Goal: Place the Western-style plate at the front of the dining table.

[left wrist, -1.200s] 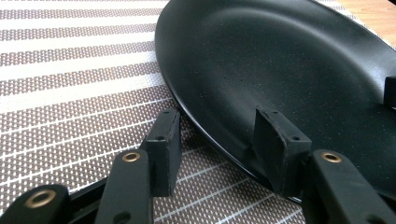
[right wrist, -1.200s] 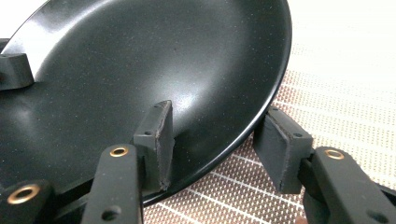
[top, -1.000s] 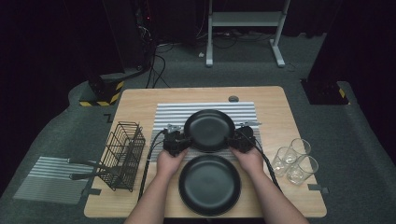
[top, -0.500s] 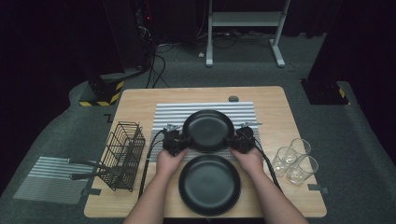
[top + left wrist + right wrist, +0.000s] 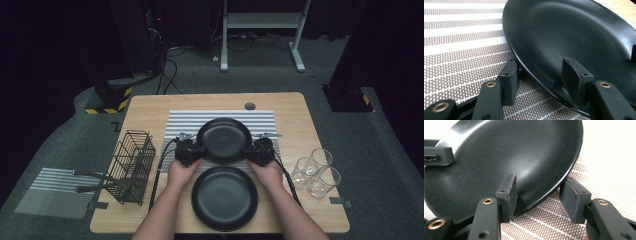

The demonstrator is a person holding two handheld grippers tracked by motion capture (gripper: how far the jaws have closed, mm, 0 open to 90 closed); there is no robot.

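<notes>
High view: on the striped mat (image 5: 175, 120), the left gripper (image 5: 189, 151) straddles the far black plate's (image 5: 224, 140) left rim, jaws part-open, pads not visibly pressing. The right gripper (image 5: 257, 151) straddles its right rim likewise.

Bare forearms; matte black left gripper (image 5: 540, 80) and right gripper (image 5: 541, 195) with brass-ringed screw holes, trailing black cables.

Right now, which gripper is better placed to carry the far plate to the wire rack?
Left, probably: left gripper and right gripper both straddle the rim of the far plate, open, but the wire rack stands on the left's side.
</notes>
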